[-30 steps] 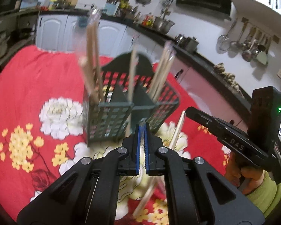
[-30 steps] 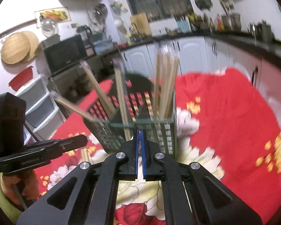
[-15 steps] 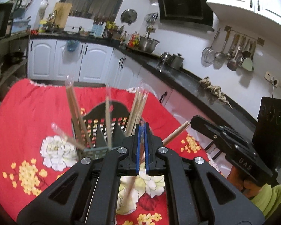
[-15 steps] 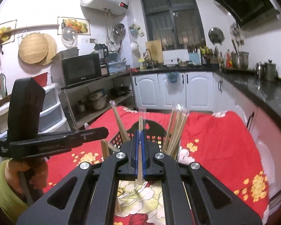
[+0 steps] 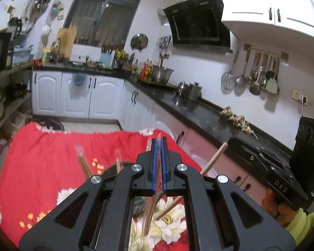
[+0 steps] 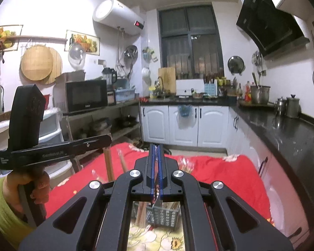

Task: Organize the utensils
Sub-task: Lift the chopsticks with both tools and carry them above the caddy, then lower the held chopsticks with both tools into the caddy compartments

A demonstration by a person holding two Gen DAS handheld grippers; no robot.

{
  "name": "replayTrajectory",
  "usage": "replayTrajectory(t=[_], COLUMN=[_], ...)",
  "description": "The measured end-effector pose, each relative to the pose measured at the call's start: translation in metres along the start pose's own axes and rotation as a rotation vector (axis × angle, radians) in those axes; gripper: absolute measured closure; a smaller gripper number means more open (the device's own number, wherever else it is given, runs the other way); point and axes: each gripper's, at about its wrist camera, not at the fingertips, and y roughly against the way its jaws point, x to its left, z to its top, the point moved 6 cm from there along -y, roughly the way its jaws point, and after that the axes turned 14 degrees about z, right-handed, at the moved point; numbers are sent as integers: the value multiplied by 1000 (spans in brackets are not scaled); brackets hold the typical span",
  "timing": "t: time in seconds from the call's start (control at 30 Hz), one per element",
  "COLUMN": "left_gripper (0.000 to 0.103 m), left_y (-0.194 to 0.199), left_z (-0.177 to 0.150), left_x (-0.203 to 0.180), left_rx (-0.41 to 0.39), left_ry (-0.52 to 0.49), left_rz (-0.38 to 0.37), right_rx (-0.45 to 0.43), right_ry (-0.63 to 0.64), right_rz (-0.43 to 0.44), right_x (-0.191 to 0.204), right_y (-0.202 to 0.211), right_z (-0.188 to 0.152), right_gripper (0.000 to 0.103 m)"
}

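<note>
My left gripper (image 5: 159,144) is shut on a plastic-wrapped pair of chopsticks (image 5: 151,209) that hangs down between its arms. My right gripper (image 6: 156,148) is shut on another wrapped pair of chopsticks (image 6: 156,196). The grey mesh utensil basket (image 6: 164,216) stands on the red flowered tablecloth (image 6: 219,177), mostly hidden under the right gripper. Several wrapped chopsticks (image 5: 82,163) stick up from it in the left wrist view, and a bare wooden stick (image 5: 212,160) leans to the right. Both grippers are raised well above the table.
The left gripper body (image 6: 52,150) and hand show at the left of the right wrist view; the right gripper body (image 5: 270,167) shows at the right of the left wrist view. A black counter (image 5: 198,113) with pots runs along the right. White cabinets (image 6: 184,123) stand behind the table.
Both grippers have risen and tilted up from close to the basket. The basket has dropped low in both views and the kitchen walls now fill the frames.
</note>
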Motion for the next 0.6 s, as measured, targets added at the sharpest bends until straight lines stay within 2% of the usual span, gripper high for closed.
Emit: replayTrajectory(t=[0.33,0.6], left_gripper=[102,101], left_y=[-6,-22], left_z=[50,67], left_x=[10,27], left_rx=[-77,-96], left_ry=[10,6], left_rz=[64,132], right_rx=[-63,-76], right_ry=[10,25], right_rz=[-21,-31], right_x=[-12,-19], right_y=[-6,-27], right_z=[37,55], right_gripper=[100,100])
